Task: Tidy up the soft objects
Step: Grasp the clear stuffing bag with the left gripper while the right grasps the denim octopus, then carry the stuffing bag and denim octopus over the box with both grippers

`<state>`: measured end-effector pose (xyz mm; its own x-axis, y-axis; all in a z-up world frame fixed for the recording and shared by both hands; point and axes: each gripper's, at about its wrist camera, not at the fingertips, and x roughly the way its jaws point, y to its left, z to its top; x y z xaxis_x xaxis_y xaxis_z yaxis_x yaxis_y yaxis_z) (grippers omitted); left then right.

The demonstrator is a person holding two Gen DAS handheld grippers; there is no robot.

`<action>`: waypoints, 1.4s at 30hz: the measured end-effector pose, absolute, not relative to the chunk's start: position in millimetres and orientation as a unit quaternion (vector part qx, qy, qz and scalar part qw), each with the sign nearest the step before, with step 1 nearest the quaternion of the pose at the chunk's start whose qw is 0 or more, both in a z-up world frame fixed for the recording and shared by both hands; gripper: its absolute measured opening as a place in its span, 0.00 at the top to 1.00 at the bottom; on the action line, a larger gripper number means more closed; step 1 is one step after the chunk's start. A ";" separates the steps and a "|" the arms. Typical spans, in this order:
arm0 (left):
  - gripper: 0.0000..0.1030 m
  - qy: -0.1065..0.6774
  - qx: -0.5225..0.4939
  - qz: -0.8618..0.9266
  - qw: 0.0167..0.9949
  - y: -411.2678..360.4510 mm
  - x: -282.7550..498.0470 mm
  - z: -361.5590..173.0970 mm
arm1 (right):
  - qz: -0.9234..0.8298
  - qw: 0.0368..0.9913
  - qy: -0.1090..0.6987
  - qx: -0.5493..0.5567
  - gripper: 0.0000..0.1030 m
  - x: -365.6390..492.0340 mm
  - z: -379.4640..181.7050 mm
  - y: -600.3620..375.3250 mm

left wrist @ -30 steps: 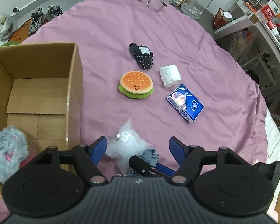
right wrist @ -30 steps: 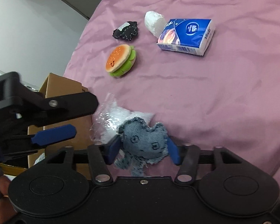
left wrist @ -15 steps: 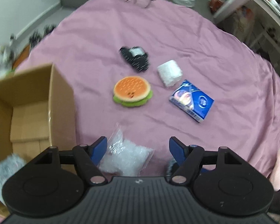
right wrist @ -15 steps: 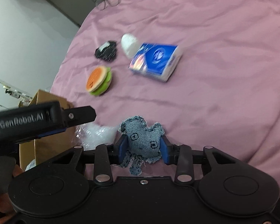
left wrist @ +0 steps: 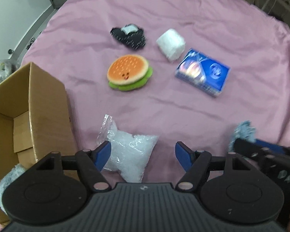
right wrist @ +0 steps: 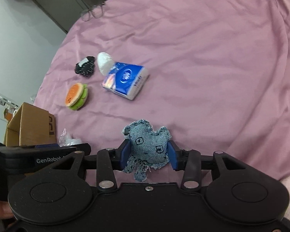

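Now the right gripper [right wrist: 148, 155] is clamped on the frayed blue denim stuffed toy [right wrist: 147, 147] and has lifted it off the pink bedspread [right wrist: 212, 67], away from the crinkly clear plastic bag of white filling [left wrist: 129, 152] it lay against a second ago. The left gripper [left wrist: 143, 154] hangs wide open over that bag, holding nothing. The open brown cardboard box [left wrist: 34, 104] waits just left, a grey fluffy plush [left wrist: 10, 179] at its near end; the denim toy likely goes there next.
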<state>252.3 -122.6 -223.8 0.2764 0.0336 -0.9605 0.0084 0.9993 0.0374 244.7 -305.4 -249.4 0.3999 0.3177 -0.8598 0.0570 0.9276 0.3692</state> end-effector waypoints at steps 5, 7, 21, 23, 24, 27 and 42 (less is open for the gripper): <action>0.29 0.612 0.036 0.017 0.790 -121.7 254.6 -238.7 | 0.082 0.816 0.545 0.173 0.52 246.1 -254.2 -303.9; 0.30 0.614 0.037 0.019 0.788 -120.4 255.5 -242.1 | 0.085 0.812 0.550 0.174 0.52 247.6 -257.8 -304.0; 0.71 0.591 -0.034 0.005 0.806 -98.3 246.5 -216.0 | 0.092 0.821 0.541 0.161 0.84 243.5 -250.3 -298.0; 0.71 0.586 -0.041 -0.004 0.810 -97.6 243.4 -209.6 | 0.094 0.822 0.538 0.164 0.86 239.7 -245.0 -297.5; 0.71 0.583 -0.045 -0.007 0.811 -96.5 242.1 -206.0 | 0.094 0.823 0.536 0.164 0.86 237.5 -241.8 -296.7; 0.71 0.574 -0.055 -0.017 0.817 -93.5 235.7 -193.1 | 0.096 0.828 0.529 0.159 0.86 230.8 -231.6 -291.8; 0.71 0.532 -0.087 -0.042 0.841 -68.4 197.5 -138.7 | 0.124 0.863 0.472 0.130 0.86 209.4 -167.3 -256.1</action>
<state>197.5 -68.4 -138.7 0.4299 -0.1628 -0.8881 -0.0227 0.9813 -0.1909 209.4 -256.1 -167.3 0.5233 0.3371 -0.7826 -0.0909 0.9353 0.3421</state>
